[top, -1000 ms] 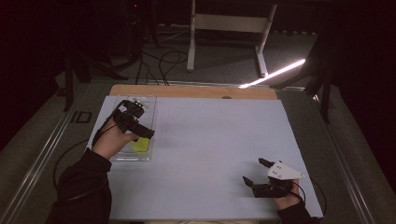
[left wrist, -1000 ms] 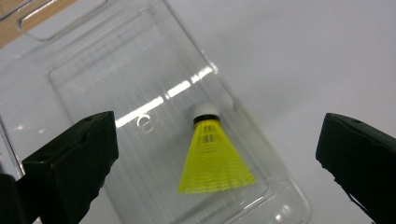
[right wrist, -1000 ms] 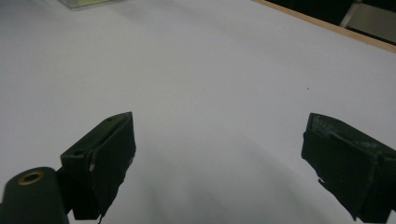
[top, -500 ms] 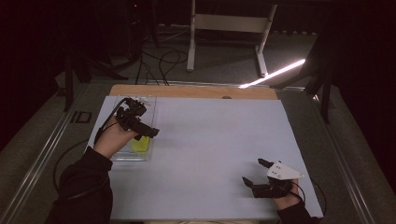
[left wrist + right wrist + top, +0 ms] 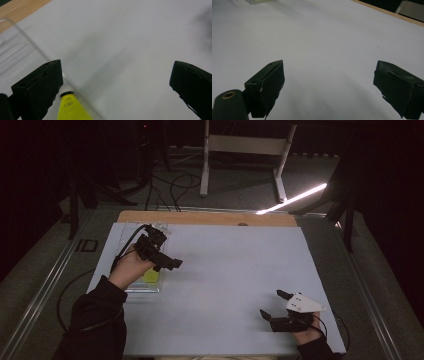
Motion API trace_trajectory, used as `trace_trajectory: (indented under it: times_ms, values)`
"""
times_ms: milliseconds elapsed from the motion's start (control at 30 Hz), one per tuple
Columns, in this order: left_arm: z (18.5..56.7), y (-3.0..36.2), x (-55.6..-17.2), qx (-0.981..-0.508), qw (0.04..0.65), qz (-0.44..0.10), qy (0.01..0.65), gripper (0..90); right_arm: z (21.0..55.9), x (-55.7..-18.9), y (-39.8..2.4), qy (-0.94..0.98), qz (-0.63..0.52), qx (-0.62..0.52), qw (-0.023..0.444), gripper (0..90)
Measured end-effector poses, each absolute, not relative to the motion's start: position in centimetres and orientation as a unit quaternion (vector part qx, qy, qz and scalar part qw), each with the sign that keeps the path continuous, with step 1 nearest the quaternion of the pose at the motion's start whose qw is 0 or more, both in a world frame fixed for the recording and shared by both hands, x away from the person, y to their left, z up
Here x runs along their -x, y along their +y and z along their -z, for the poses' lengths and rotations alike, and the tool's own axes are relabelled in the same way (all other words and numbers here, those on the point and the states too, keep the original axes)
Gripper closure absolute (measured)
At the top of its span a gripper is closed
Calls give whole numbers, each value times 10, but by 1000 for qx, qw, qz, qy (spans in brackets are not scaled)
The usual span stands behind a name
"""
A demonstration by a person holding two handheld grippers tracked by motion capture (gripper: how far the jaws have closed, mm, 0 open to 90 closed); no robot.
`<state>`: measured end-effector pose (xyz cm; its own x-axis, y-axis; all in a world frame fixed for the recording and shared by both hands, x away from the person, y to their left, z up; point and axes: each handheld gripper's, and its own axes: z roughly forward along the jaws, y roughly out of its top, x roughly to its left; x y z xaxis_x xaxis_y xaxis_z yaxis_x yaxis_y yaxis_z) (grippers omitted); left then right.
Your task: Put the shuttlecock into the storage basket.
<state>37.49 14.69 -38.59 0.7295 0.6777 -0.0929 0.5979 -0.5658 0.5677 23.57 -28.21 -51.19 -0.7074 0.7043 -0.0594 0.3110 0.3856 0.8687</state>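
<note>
High view first: the person's left gripper (image 5: 167,262) hangs over the left part of the frame, its black jaws spread apart and pointing toward the centre of the pale grey table (image 5: 235,270). Just under and behind it sits a clear tray (image 5: 131,287) near the table's left edge, and inside it lies a yellow tube (image 5: 151,276), a bright lemon patch half covered by the hand.

From the left gripper view the tube (image 5: 70,107) is far plainer. It enters at the bottom edge, left of centre, a vivid yellow body with small dark printing down its side and a white cap at its upper end. It lies close beside the left-hand jaw, not between the two, and I cannot tell whether jaw and tube touch. The tray's transparent wall (image 5: 30,48) runs diagonally from the upper left down to the tube, faint and blurred.

Low in the right part of the high view, the right gripper (image 5: 272,306) rests near the table's near edge with its jaws wide apart, nothing between them. In the right gripper view, bare table (image 5: 332,42) lies beyond the jaws.
</note>
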Motion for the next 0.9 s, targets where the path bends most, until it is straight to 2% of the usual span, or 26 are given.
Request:
trace_trajectory:
  times_ms: [900]
  values:
    - [392, 106, -354, -897, 361, -28, 252, 0, 512, -234, -282, 805, -455, -316, 215, 99]
